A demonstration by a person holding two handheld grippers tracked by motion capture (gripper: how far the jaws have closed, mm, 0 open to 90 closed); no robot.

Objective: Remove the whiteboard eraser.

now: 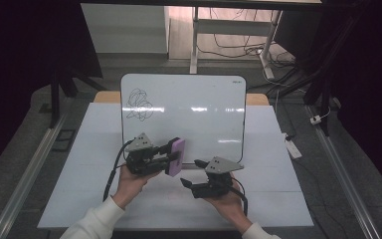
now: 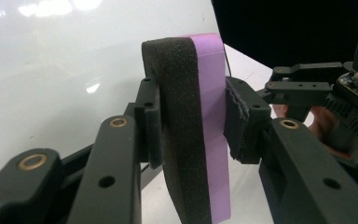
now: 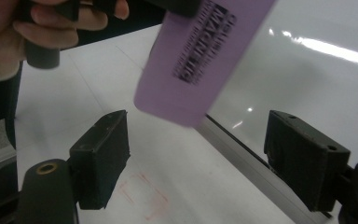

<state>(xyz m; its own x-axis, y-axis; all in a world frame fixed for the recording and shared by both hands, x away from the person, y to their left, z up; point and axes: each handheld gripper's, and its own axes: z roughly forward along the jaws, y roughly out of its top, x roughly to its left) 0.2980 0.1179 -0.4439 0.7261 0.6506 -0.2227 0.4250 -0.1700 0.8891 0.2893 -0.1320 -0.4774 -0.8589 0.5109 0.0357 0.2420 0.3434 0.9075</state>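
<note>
A white whiteboard lies on the table with a black scribble near its far left corner. My left gripper is shut on a purple whiteboard eraser with a black foam pad, held on edge above the board's near edge. In the left gripper view the eraser stands clamped between both jaws, foam side to the left. My right gripper is open just right of the eraser, nothing between its jaws. In the right gripper view the eraser hangs above the open jaws, its printed purple back facing me.
The white table carries the board, whose metal-framed near edge passes under my right gripper. Faint red marks show on the tabletop. Beyond the table stand desk legs and cables on the floor.
</note>
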